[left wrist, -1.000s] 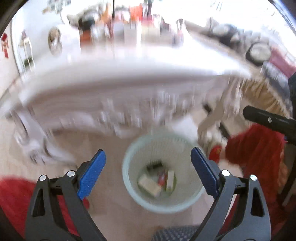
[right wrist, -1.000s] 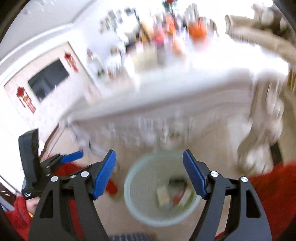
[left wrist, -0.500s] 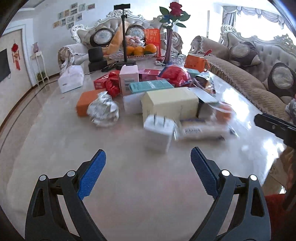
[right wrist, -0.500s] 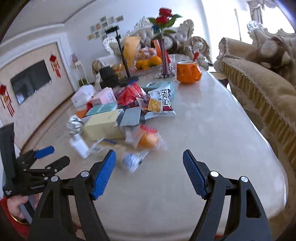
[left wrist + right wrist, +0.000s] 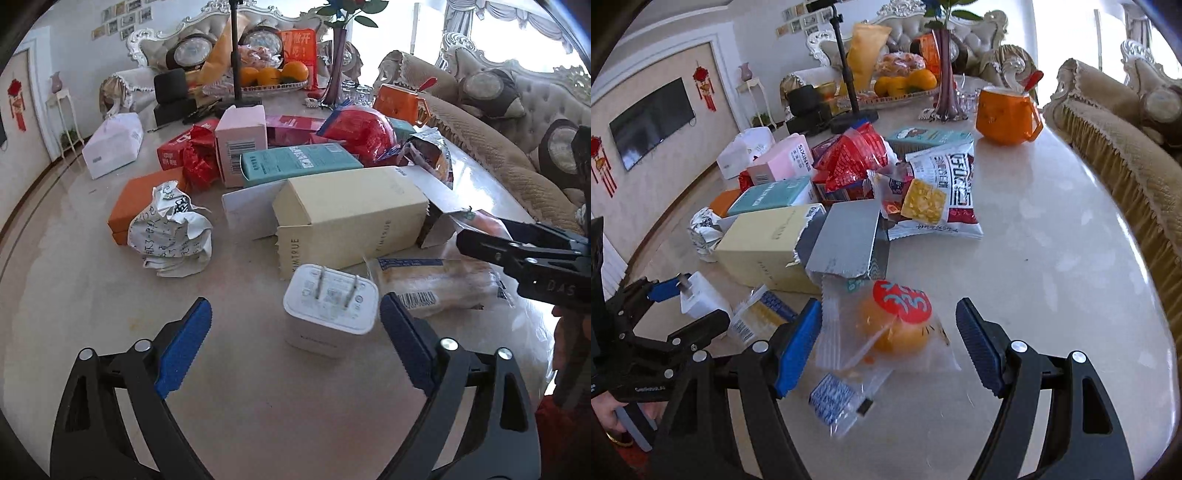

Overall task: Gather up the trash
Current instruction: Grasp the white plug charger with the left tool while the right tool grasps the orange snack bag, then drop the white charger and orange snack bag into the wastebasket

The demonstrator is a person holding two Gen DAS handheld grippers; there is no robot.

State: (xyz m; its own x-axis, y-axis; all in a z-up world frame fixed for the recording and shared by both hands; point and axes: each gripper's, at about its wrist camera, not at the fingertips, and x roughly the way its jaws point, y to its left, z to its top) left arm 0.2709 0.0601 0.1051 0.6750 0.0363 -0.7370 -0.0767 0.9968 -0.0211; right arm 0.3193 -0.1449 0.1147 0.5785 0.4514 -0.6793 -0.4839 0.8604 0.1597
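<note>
Trash lies just ahead of both my tools, and neither holds anything: my left gripper [image 5: 291, 343] has its jaws spread wide with the white plug adapter [image 5: 330, 308] standing between them, nearer the right-hand pad and not touched, while my right gripper [image 5: 886, 345] has its jaws equally apart around a clear wrapper with an orange treat inside [image 5: 886, 332], the left pad just at the wrapper's edge. Taking the cream carton [image 5: 351, 218] as the landmark, the adapter sits in front of it, a clear bread packet [image 5: 439, 284] lies in front and to its right, crumpled written paper [image 5: 171, 229] sits to its left, and a torn grey flap [image 5: 846, 240] hangs off its right end. Behind it come a teal box [image 5: 299, 164], a pink box [image 5: 240, 142], red wrappers [image 5: 356, 133] and a large snack bag [image 5: 936, 195], and farther behind still an orange mug [image 5: 1006, 116] and a fruit tray [image 5: 266, 79] that I judge are not rubbish. By my reckoning the job is barely dented here: the whole pile remains on the desk [image 5: 1052, 266], nothing is in hand, and no bin shows in either view. I cannot tell which boxes are empty, and the print on the small blue label near my right tool is too blurred to read.
</note>
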